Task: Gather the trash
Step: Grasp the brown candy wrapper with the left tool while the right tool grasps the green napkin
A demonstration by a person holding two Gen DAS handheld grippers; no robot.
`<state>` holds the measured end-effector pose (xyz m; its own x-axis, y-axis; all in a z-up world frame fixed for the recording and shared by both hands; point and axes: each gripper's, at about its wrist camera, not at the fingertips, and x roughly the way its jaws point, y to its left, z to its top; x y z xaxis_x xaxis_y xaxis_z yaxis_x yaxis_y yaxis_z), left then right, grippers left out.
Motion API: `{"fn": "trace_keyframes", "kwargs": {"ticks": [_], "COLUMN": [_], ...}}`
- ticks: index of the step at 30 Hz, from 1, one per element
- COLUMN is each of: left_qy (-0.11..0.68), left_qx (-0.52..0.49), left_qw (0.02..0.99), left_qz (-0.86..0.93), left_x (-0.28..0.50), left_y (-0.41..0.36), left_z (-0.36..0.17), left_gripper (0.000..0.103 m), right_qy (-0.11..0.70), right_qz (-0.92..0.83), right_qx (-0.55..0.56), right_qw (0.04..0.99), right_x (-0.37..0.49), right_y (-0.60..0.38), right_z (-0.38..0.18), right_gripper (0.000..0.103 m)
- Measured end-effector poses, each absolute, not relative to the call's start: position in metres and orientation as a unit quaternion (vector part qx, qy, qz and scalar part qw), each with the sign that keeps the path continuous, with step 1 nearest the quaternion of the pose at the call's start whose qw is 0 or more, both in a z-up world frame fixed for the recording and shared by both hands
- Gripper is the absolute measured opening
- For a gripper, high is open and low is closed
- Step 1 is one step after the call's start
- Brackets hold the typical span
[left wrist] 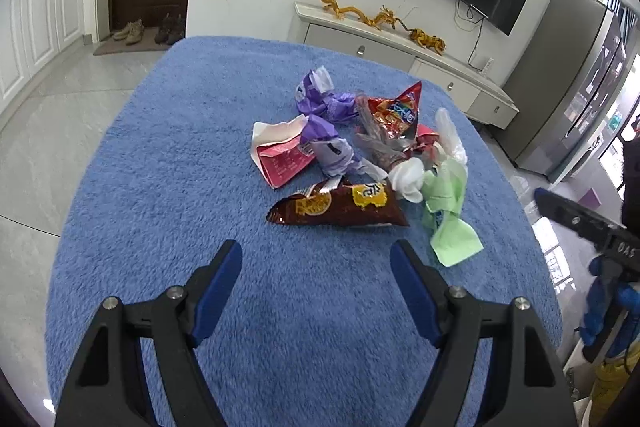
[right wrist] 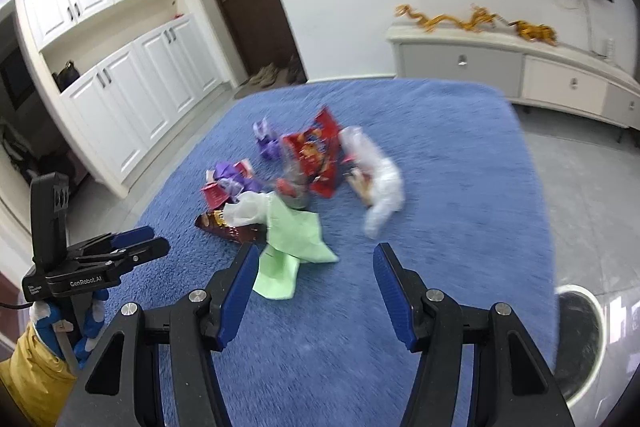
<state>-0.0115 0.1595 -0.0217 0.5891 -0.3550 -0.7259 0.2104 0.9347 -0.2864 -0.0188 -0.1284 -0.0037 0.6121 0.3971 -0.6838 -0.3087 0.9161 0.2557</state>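
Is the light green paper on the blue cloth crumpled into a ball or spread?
Spread: the light green paper lies in loose flat folds, not balled.

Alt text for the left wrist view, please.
The open left gripper hovers empty over a fluffy blue cloth, pointing at a heap of crumpled wrappers: a brown foil snack bag nearest, a pale green paper to its right, purple and red packets behind.

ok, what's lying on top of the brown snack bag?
A crumpled white wrapper and the light green paper overlap the brown snack bag's right end. What is under the bag is hidden.
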Motion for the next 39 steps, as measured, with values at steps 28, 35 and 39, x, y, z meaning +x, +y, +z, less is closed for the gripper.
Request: {"fn": "trace_keyframes", "kwargs": {"ticks": [28, 35, 39], "left_qy": [0.451, 0.466, 0.466], "left_qx": [0.008, 0.023, 0.027], "left_qw": [0.845, 0.826, 0.824], "left_qz": [-0.287, -0.317, -0.321], "left_x": [0.068, 0.083, 0.083], "left_y": [0.119, 0.107, 0.103], "left_z": [-0.044, -0.054, -0.059], "left_gripper": [0.082, 0.082, 0.082], "right_qy": [0.436, 0.431, 0.426], "right_qz": [0.265, 0.258, 0.250], "right_qx": [0.059, 0.088, 0.097], "right_qw": [0.858, 0.860, 0.864], "right_x": [0.040, 0.027, 0.020], "right_y": [-0.104, -0.126, -0.133], "right_z": [-0.054, -0.050, -0.049], "right_gripper": [0.031, 0.031, 0.031]}}
